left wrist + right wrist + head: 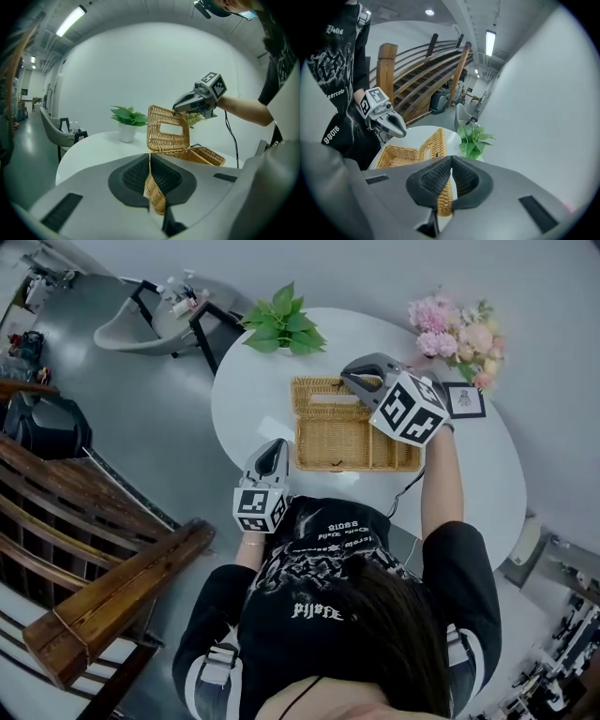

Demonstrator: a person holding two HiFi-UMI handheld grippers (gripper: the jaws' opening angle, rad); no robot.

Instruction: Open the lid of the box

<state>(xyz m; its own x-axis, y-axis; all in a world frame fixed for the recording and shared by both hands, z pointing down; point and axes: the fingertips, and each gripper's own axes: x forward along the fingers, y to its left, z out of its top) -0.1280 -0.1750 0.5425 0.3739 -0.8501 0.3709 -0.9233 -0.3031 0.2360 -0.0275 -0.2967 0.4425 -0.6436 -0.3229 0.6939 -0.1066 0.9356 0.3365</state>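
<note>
We're looking down on a white worktop (246,399), and there's plenty around it. A potted green plant (283,324) sits at the far left edge and a bunch of pink flowers (457,334) at the far right, with a small framed picture (465,400) just near of the flowers. Off the worktop, a grey chair (131,326) stands far left and a wooden stair rail (108,601) runs along the left. A dark cable (405,491) trails from the right claw's side across the near right of the worktop.

In the middle sits the wicker box (358,444). Its long axis runs left to right and its open mouth faces up. The lid (323,396) rises from the far long side, standing close to upright. It has a rectangular slot in it, and the plant is beyond it, apart.

The right claw (352,378) is pressed together on the lid's top edge, wicker pinched between its pads. The left claw (275,448) is at the box's near left corner, pinching a strip of the box's wicker wall.
</note>
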